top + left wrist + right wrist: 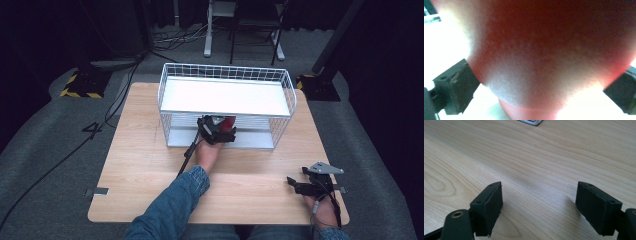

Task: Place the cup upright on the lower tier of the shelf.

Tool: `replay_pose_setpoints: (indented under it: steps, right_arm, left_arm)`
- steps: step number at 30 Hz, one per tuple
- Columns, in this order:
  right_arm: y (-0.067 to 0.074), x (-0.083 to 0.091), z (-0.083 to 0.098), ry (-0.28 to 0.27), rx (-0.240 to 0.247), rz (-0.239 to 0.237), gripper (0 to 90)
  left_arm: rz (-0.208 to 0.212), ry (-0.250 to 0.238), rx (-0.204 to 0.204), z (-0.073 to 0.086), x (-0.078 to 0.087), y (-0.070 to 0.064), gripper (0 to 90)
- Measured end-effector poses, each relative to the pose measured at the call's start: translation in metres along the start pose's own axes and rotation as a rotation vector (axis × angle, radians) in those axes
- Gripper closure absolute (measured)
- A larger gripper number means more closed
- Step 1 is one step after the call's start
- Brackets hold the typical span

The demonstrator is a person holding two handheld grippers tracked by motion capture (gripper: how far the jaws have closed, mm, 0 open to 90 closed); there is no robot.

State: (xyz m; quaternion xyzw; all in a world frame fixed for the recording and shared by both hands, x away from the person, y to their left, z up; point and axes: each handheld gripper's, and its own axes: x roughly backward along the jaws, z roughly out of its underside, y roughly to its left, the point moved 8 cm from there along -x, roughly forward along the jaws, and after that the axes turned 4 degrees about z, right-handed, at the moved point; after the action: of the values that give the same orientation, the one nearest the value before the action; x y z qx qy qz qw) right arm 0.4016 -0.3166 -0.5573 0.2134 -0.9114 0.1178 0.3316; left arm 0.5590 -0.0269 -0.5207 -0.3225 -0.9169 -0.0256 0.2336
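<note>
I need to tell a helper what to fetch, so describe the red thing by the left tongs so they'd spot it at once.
On the wooden table stands a white wire rack with two shelves. On its lower shelf, at the open front, sits a round red fuzzy-skinned object between the left tongs. It is the one red item there.

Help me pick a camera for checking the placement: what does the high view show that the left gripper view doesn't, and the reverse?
The high view gives the layout: the white wire rack on the wooden table, the left gripper reaching into its lower level, the right gripper resting apart near the table's edge. The left gripper view gives the close-up: a blurred red, fuzzy-skinned object between wide-spread jaws. Both share that red object and the gripper.
</note>
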Motion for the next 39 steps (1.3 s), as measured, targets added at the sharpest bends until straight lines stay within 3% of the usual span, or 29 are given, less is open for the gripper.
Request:
replay_pose_setpoints:
  steps: [2,11,14,17,18,19,20,21,22,24,29,39]
  right_arm:
    - [0.0,0.0,0.0,0.0,0.001,0.001,22.4]
    - [0.001,0.0,0.0,-0.002,0.012,0.003,22.4]
    - [0.001,0.0,0.0,-0.002,0.01,0.001,22.4]
    - [0.001,0.0,0.0,0.0,0.008,-0.002,22.5]
    - [0.001,0.0,0.0,0.0,0.007,-0.004,22.4]
    - [0.001,0.0,0.0,0.0,0.005,-0.006,22.5]
    - [0.001,0.0,0.0,0.001,0.003,-0.007,22.4]
    - [0.001,0.0,0.0,0.001,0.003,-0.007,22.5]
    - [0.001,0.0,0.0,0.001,0.005,-0.008,22.4]
    - [0.002,0.001,0.0,-0.003,0.018,-0.003,22.4]
    - [0.003,0.001,0.0,-0.009,0.032,0.008,22.4]
    - [0.003,0.001,0.0,-0.001,0.018,-0.011,22.3]
  left_arm:
    - [-0.007,0.011,-0.024,0.001,0.004,0.001,0.0]
    - [0.008,-0.007,0.004,0.001,0.017,-0.002,0.0]
    - [0.005,-0.006,-0.007,0.001,0.02,-0.002,0.0]
    - [0.031,-0.011,0.0,0.002,0.025,-0.005,0.0]
    - [0.041,-0.026,-0.028,0.0,0.026,-0.004,0.0]
    - [0.037,-0.032,-0.024,0.001,0.028,-0.004,0.0]
    - [0.0,-0.016,-0.035,0.003,0.032,-0.001,0.0]
    - [0.041,-0.019,-0.002,0.005,0.033,-0.006,0.0]
    - [0.043,-0.003,-0.003,0.008,0.037,-0.006,0.0]
    - [0.018,-0.008,0.022,0.011,0.043,-0.007,0.0]
    - [0.01,-0.023,0.032,0.016,0.061,-0.008,0.0]
    - [0.02,-0.052,-0.004,0.015,0.109,-0.014,0.0]
